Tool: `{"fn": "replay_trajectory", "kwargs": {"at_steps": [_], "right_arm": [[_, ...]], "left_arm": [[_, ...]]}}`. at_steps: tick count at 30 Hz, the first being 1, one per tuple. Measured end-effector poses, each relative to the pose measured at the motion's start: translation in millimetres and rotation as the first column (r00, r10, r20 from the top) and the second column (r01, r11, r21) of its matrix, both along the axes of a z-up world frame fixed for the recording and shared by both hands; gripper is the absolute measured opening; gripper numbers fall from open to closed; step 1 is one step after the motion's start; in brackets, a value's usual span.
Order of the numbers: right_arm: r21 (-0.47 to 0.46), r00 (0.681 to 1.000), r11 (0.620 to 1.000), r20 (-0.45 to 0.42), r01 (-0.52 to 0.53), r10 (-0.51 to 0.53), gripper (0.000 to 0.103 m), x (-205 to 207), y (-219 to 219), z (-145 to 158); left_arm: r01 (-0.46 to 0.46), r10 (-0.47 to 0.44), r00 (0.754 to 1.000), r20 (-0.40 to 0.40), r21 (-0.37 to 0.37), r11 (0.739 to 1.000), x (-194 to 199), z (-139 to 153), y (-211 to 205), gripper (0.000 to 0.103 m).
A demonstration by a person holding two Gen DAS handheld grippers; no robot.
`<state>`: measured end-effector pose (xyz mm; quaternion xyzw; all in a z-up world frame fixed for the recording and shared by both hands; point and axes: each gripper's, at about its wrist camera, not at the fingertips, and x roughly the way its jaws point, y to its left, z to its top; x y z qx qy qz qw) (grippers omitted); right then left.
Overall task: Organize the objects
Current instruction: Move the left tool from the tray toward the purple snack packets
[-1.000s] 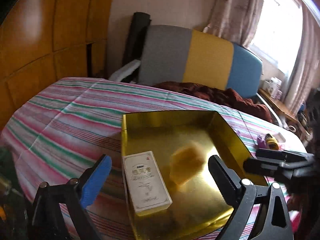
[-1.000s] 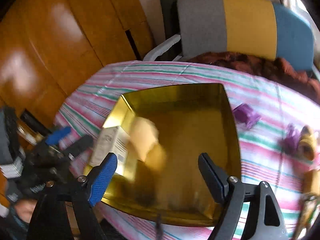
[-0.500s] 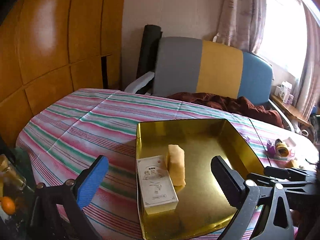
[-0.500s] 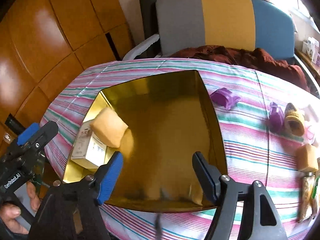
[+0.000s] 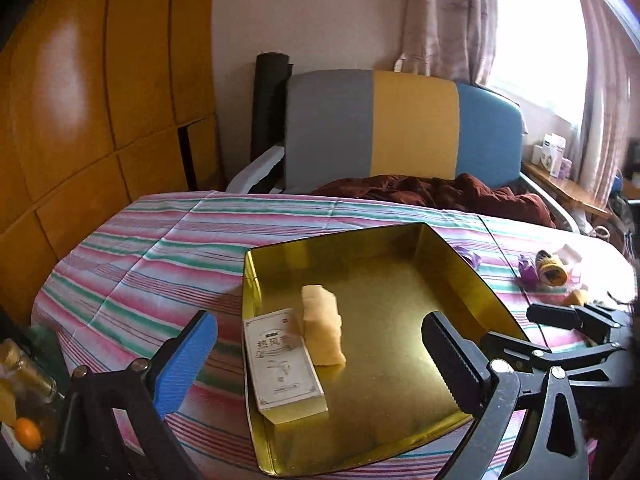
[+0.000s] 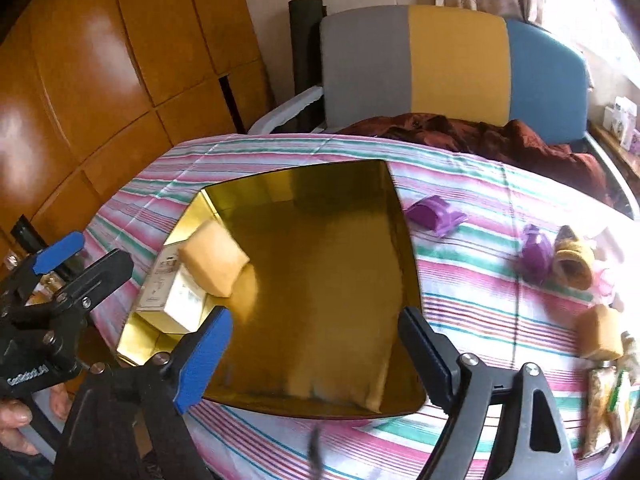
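A shiny gold tray [image 5: 460,264] [image 6: 296,176] lies on the striped tablecloth. Inside it, at the left side, a white printed box [image 5: 280,364] [image 6: 172,292] lies flat. A yellow spongy block [image 5: 322,326] [image 6: 212,258] rests right beside the box. My left gripper [image 5: 318,322] hovers wide open over the tray's near-left part, holding nothing. My right gripper [image 6: 314,318] hangs over the tray's near edge, its jaws opening with nothing between them. Right of the tray lie purple pieces [image 6: 434,214], a yellow-and-dark roll [image 6: 572,264] and a second yellow block [image 6: 598,332].
Snack packets [image 6: 604,412] lie at the table's right edge. A grey, yellow and blue chair [image 5: 400,128] with a brown cloth [image 5: 440,196] stands behind the table. Wooden panels [image 5: 80,120] fill the left. Bottles [image 5: 24,376] stand low left. A hand [image 6: 16,416] holds the left gripper.
The yellow block, blurred in mid-air over the tray a second ago, now rests beside the white box. Both grippers have drawn back from the tray, and the right jaws narrowed, then widened.
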<state>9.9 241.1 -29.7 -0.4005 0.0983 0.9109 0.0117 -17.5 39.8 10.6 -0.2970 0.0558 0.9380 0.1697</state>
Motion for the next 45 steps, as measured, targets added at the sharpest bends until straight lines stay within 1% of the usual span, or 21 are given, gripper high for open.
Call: {"fn": "replay_trajectory", "kwargs": {"at_steps": [2, 11, 15, 23, 25, 28, 33, 36, 38, 40, 42, 43, 44, 45], "right_arm": [[-0.003, 1.000, 1.000, -0.004, 0.009, -0.009, 0.087, 2, 4, 1], [-0.003, 0.991, 0.992, -0.042, 0.126, -0.126, 0.089, 15, 39, 7], [-0.020, 0.991, 0.991, -0.037, 0.130, -0.130, 0.089, 19, 53, 5], [0.016, 0.982, 0.982, -0.020, 0.189, -0.189, 0.089, 30, 85, 0], [0.024, 0.977, 0.977, -0.019, 0.213, -0.212, 0.089, 33, 96, 1], [0.048, 0.969, 0.968, -0.018, 0.247, -0.246, 0.089, 35, 117, 6], [0.126, 0.965, 0.957, -0.015, 0.261, -0.262, 0.089, 35, 146, 16], [0.164, 0.961, 0.947, -0.015, 0.275, -0.277, 0.089, 34, 167, 19], [0.176, 0.955, 0.939, -0.020, 0.294, -0.296, 0.089, 34, 183, 19], [0.162, 0.947, 0.934, -0.020, 0.320, -0.321, 0.089, 34, 201, 15], [0.129, 0.938, 0.930, -0.021, 0.345, -0.345, 0.089, 36, 217, 11], [0.099, 0.932, 0.926, -0.023, 0.363, -0.363, 0.089, 38, 226, 7], [0.078, 0.928, 0.925, -0.020, 0.372, -0.372, 0.089, 38, 230, 4], [0.056, 0.924, 0.923, -0.009, 0.382, -0.382, 0.089, 39, 235, 1]], "left_arm": [[0.013, -0.013, 1.000, 0.002, -0.008, 1.000, 2, 1, 5, 0.103], [0.089, -0.088, 0.996, 0.006, -0.043, 0.995, 12, 2, 31, 0.103], [0.122, -0.121, 0.992, 0.021, -0.058, 0.991, 16, -1, 43, 0.103], [0.190, -0.187, 0.981, 0.043, -0.090, 0.978, 18, -5, 68, 0.103], [0.218, -0.214, 0.976, 0.044, -0.101, 0.971, 17, -5, 76, 0.103], [0.262, -0.258, 0.965, 0.051, -0.098, 0.960, 13, -1, 88, 0.103], [0.347, -0.338, 0.937, 0.089, -0.103, 0.932, -2, 5, 115, 0.102], [0.402, -0.389, 0.913, 0.122, -0.110, 0.909, -12, 7, 137, 0.100], [0.440, -0.424, 0.893, 0.155, -0.097, 0.893, -19, 9, 153, 0.096], [0.471, -0.451, 0.870, 0.199, -0.066, 0.880, -29, 12, 171, 0.093], [0.490, -0.469, 0.844, 0.260, -0.020, 0.872, -41, 13, 187, 0.084], [0.498, -0.479, 0.826, 0.297, 0.012, 0.867, -48, 13, 198, 0.084], [0.499, -0.483, 0.813, 0.324, 0.038, 0.866, -55, 13, 208, 0.084], [0.492, -0.479, 0.807, 0.345, 0.054, 0.869, -61, 13, 216, 0.084]]}}
